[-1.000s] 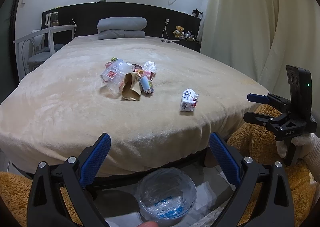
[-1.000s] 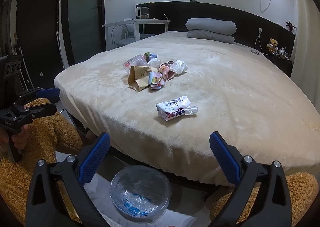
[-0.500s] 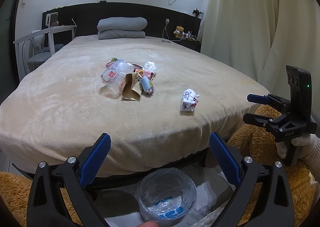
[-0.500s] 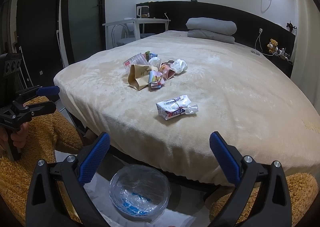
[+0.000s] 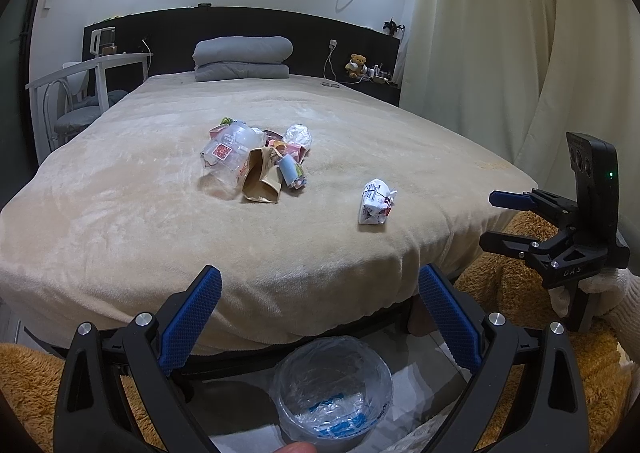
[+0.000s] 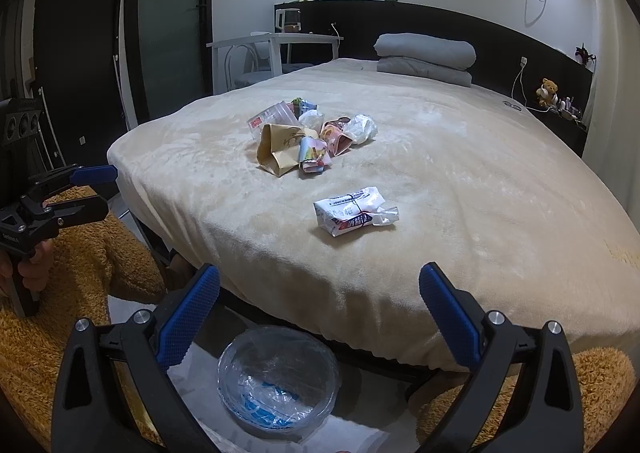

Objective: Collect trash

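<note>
A pile of trash [image 5: 256, 161] lies mid-bed: a clear plastic cup, a brown paper bag and crumpled wrappers; it also shows in the right wrist view [image 6: 308, 141]. A lone white crumpled packet [image 5: 375, 202] lies nearer the bed's foot, also in the right wrist view [image 6: 354, 211]. A bin lined with a clear bag [image 5: 332, 389] stands on the floor below the bed edge, also in the right wrist view [image 6: 278, 377]. My left gripper [image 5: 318, 317] is open and empty above the bin. My right gripper [image 6: 318, 315] is open and empty beside it.
The beige bed [image 5: 120, 213] fills the view, with folded grey bedding [image 5: 242, 59] at the headboard. A white desk and chair [image 5: 80, 93] stand left of it, a curtain [image 5: 500, 53] at the right. An orange fluffy rug [image 6: 100, 253] covers the floor.
The right wrist view has shifted slightly forward and up. Nothing on the bed has moved and both grippers stay open.
</note>
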`<state>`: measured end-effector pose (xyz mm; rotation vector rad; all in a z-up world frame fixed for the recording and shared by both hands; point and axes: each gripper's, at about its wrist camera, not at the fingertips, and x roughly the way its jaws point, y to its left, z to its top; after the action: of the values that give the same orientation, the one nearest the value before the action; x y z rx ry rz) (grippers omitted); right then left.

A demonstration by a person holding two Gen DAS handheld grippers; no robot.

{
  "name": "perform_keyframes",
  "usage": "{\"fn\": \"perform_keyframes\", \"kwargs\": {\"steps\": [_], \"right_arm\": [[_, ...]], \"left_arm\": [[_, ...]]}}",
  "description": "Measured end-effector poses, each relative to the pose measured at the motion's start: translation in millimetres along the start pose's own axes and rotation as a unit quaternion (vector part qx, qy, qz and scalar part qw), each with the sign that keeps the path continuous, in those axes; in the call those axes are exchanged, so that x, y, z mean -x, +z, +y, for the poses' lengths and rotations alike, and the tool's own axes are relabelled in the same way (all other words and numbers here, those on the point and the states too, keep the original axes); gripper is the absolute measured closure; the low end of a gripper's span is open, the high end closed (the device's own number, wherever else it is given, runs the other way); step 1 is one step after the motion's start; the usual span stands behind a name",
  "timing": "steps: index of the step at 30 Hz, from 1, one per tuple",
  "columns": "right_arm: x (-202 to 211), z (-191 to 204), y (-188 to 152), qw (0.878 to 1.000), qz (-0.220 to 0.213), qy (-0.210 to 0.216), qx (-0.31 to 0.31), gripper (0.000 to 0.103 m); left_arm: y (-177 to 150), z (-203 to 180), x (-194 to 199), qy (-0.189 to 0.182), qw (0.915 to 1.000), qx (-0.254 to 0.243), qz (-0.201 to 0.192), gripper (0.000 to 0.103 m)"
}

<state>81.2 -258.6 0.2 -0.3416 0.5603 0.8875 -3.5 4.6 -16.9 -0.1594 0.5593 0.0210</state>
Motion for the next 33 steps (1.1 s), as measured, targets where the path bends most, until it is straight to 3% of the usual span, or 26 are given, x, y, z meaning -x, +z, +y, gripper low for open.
{"fn": "perform_keyframes", "kwargs": {"steps": [6,16,33], "right_arm": [[-3,0,2,1.000,0.006,-0.015,0.002,0.004],[-29,-11,13,0.999,0.050,0.000,-0.007,0.004],[-119,-38,53,0.993,0.094,0.028,0.070,0.004]], "left_arm": [[2,0,-5,0.012,0.9999,0.005,0.010,0.006],[16,17,-20,0.015,0.9989,0.039,0.022,0.006],[47,46,-67,0.021,0.9977,0.043,0.047,0.006]]}}
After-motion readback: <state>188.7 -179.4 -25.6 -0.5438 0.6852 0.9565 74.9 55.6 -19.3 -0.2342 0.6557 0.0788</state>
